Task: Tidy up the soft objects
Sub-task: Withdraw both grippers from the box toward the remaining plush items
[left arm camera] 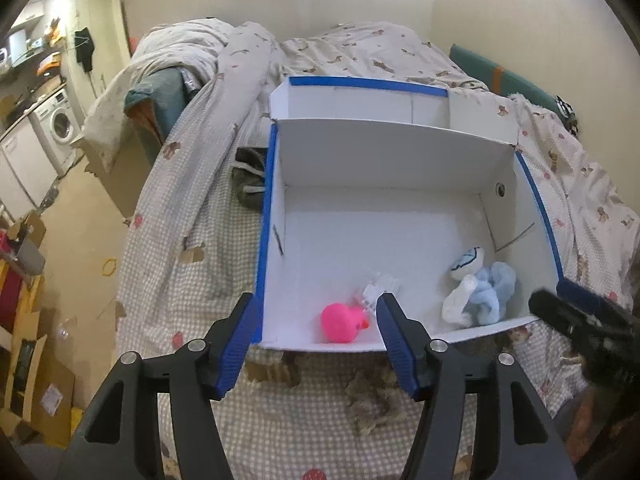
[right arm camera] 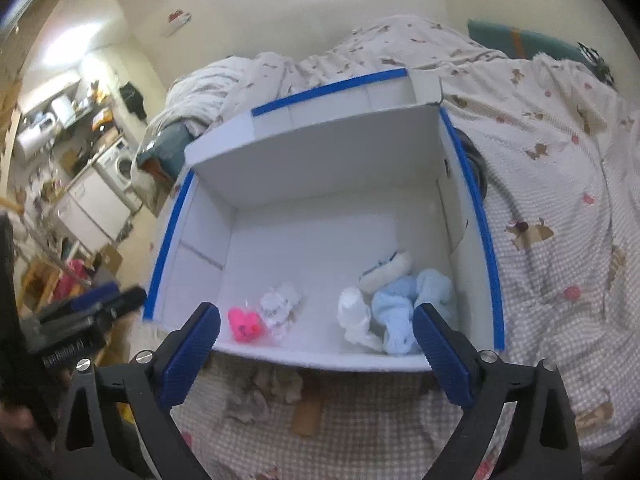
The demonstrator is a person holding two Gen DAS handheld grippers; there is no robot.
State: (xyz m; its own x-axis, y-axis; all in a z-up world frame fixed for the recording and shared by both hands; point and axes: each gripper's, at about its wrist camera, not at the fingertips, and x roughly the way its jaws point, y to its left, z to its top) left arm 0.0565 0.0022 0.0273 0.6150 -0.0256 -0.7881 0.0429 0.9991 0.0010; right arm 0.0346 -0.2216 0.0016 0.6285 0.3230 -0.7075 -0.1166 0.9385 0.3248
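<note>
A white cardboard box (left arm camera: 392, 152) with blue-taped edges lies open on the bed. A pink soft toy (left arm camera: 340, 322) rests by the box's near wall, with a small white crumpled tag or wrapper (left arm camera: 378, 290) beside it. A light blue and white plush (left arm camera: 480, 292) sits in the near right corner. My left gripper (left arm camera: 317, 304) hovers open over the near left rim, nothing between its fingers. My right gripper (right arm camera: 317, 314) stands wide open above the near wall, between the pink toy (right arm camera: 245, 325) and the plush (right arm camera: 396, 308), holding nothing. Each gripper shows at the other view's edge.
The bed's checked cover (left arm camera: 192, 280) surrounds the box, with a bunched duvet (left arm camera: 352, 48) behind it. A dark striped garment (left arm camera: 250, 180) lies by the box's left wall. Left of the bed are the floor, cardboard boxes (left arm camera: 40, 380) and a washing machine (left arm camera: 60, 128).
</note>
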